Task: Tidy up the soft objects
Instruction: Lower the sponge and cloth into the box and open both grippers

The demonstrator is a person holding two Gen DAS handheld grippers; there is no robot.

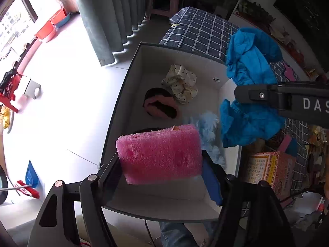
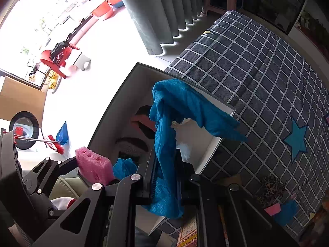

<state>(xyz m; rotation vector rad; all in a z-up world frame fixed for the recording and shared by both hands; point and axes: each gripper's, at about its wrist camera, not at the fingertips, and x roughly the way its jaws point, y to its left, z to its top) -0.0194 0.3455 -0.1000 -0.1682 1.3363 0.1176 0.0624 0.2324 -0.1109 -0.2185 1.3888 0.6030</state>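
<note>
Pink foam, a sponge point(image 1: 159, 154), sits squeezed between the two fingers of the left gripper point(image 1: 161, 164), held over the near end of an open white box point(image 1: 131, 78). On the right, the right gripper point(image 2: 165, 177) is pressed together on a blue cloth point(image 2: 174, 111), which drapes up and over the box's far right wall. Only the left wrist view shows the box floor: a polka-dot scrunchie point(image 1: 181, 83), a pink-and-black band point(image 1: 161, 105) and pale blue fluff point(image 1: 209, 127). Only the right wrist view shows the checked cover point(image 2: 257, 72) with its blue star point(image 2: 297, 140)
</note>
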